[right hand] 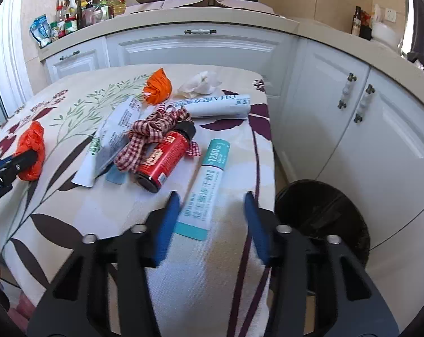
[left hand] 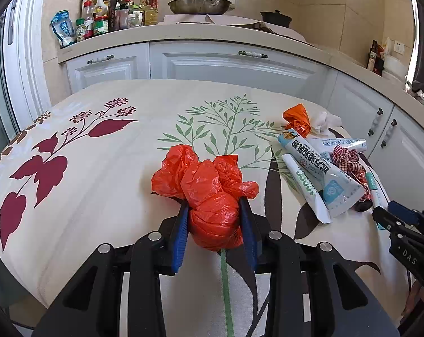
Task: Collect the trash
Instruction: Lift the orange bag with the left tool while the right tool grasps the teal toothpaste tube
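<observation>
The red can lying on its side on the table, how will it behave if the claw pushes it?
The red can is round and lies on its side, so it would probably roll. The checked ribbon draped over it may drag along or slow it. Its smooth, glossy wall looks slippery for a grip.

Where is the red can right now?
In the right wrist view the red can lies on its side mid-table, under the checked ribbon, between the white pouch and the teal tube.
</observation>
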Demonstrator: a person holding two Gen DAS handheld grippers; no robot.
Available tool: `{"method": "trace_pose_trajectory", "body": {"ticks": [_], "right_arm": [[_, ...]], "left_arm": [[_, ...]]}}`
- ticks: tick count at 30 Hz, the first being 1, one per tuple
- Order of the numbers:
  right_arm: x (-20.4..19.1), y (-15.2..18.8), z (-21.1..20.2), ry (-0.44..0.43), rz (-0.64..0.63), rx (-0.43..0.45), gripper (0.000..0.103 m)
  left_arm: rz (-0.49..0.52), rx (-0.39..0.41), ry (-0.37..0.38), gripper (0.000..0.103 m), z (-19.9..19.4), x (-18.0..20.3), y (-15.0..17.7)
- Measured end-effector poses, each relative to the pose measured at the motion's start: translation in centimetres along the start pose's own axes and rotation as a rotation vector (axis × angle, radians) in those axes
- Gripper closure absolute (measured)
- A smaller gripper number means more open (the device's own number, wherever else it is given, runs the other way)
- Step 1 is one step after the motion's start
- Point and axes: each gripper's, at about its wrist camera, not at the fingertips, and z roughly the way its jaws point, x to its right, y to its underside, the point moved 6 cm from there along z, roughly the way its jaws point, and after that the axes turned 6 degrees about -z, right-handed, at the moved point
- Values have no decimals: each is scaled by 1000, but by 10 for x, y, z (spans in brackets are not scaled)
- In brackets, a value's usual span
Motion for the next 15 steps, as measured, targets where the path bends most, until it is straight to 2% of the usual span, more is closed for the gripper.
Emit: {"method": "trace_pose_trajectory", "body": {"ticks": [3, 15], "right_arm": [[-1, 0, -1, -8, -3, 6, 82], [4, 3, -17, -40, 27, 76, 82]], "left_arm": [[4, 6, 0, 69, -1, 0, 1], [23, 42, 1, 69, -17, 12, 3]]}}
